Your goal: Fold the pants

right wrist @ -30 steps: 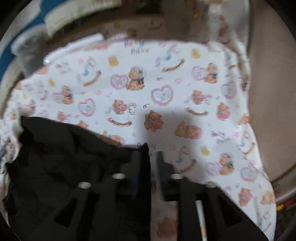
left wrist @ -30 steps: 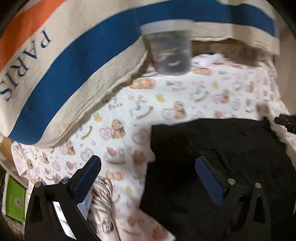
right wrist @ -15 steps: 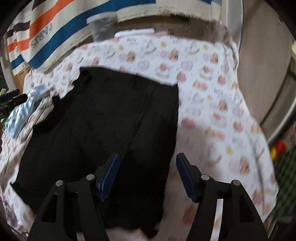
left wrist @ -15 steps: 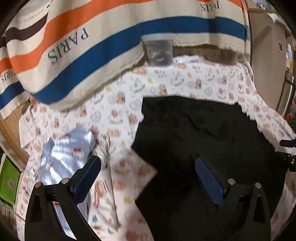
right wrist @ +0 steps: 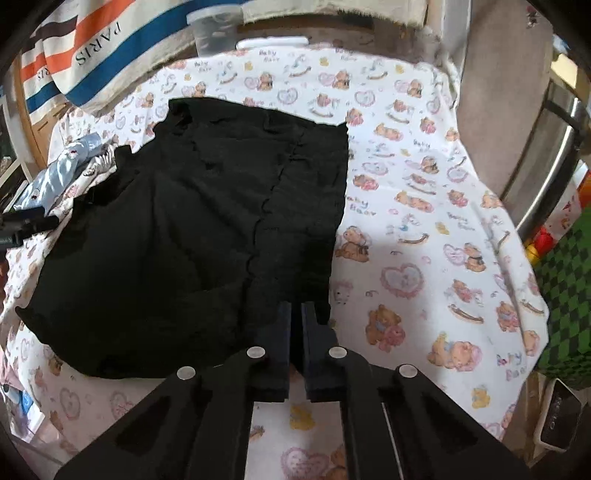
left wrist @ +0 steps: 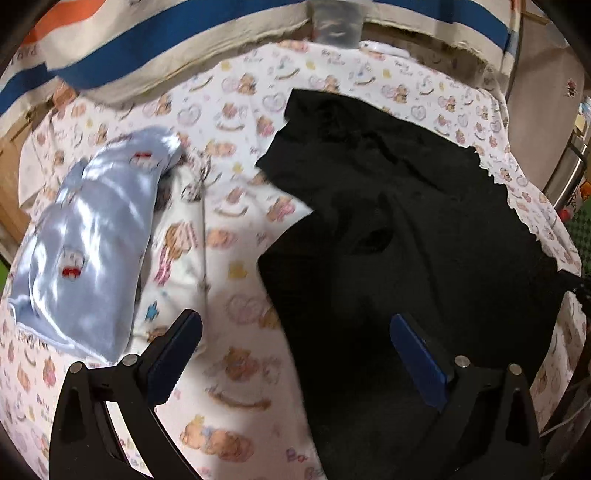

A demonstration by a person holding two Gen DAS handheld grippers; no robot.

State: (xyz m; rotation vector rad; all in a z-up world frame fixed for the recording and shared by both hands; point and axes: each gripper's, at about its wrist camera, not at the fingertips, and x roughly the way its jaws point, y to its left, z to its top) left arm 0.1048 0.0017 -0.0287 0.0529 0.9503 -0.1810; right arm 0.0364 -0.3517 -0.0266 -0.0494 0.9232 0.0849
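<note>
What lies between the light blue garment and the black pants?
In the left wrist view, only the bear-print sheet, bunched into a fold beside the light blue garment, separates it from the black pants.

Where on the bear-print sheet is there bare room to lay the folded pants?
Bare bear-print sheet lies open right of the black pants, out to its right edge, and behind them up to the plastic tub. The left is crowded: a light blue garment sits beside the pants.
</note>
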